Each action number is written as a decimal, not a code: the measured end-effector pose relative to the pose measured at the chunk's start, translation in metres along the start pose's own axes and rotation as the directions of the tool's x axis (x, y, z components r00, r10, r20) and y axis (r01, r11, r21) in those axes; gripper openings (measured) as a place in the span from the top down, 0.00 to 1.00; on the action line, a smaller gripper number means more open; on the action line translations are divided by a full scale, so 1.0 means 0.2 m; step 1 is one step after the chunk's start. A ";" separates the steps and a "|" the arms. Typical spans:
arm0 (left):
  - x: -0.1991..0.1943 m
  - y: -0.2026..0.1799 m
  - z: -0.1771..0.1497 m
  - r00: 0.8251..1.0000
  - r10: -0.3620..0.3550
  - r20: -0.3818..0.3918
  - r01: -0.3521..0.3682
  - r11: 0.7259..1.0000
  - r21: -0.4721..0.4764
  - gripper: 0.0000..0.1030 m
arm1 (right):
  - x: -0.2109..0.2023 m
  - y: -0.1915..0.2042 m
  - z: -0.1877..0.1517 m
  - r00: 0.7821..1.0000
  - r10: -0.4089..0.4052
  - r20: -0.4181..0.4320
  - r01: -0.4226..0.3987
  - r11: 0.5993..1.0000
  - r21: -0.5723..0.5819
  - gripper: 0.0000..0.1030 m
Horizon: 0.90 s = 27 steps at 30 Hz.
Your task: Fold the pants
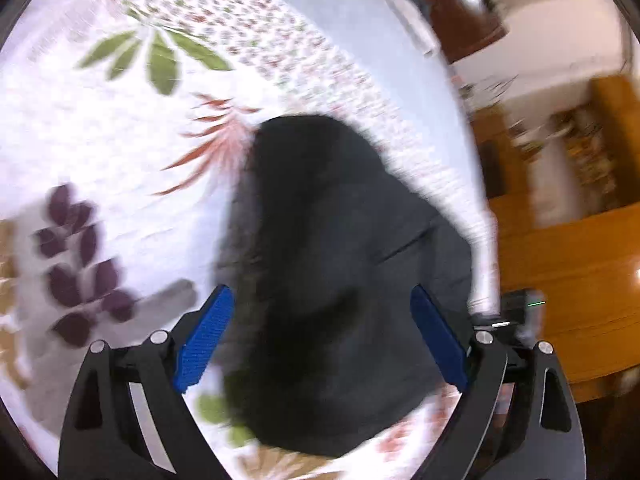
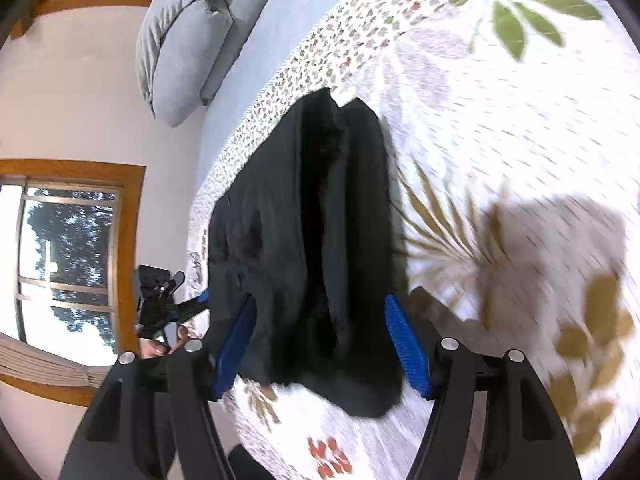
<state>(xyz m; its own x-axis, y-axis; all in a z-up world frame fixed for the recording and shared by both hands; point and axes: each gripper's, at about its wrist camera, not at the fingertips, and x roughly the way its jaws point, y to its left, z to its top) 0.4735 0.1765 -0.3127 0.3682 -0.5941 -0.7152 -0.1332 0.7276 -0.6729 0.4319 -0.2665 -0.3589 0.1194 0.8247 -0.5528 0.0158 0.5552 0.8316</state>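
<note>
both grippers are spread wide and hold nothing: the left gripper and right gripper each hang over the black pants, which lie bunched along one edge of the leaf-print bedspread.
</note>
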 end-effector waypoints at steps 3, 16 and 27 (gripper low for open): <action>0.07 0.01 -0.05 0.991 0.130 -0.026 -0.129 0.991 0.042 0.12 | 0.02 -0.05 -0.01 0.997 -0.074 -0.006 0.074 0.997 -0.005 0.33; -0.32 -0.09 -0.33 0.979 0.064 0.192 -0.076 0.996 0.053 0.11 | -0.41 0.09 -0.28 0.974 -0.087 0.208 0.101 0.993 -0.057 0.12; -1.17 -0.82 -1.25 0.784 0.258 0.565 -0.428 0.883 0.192 0.03 | -0.82 0.79 -1.29 0.819 -0.311 0.482 0.480 0.832 -0.278 0.04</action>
<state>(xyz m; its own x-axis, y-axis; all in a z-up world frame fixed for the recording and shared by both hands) 0.1792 0.1108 -0.0812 0.7740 -0.0847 -0.6275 -0.0989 0.9627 -0.2519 0.1591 -0.2857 -0.1500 0.5716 0.4502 -0.6860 -0.2054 0.8879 0.4116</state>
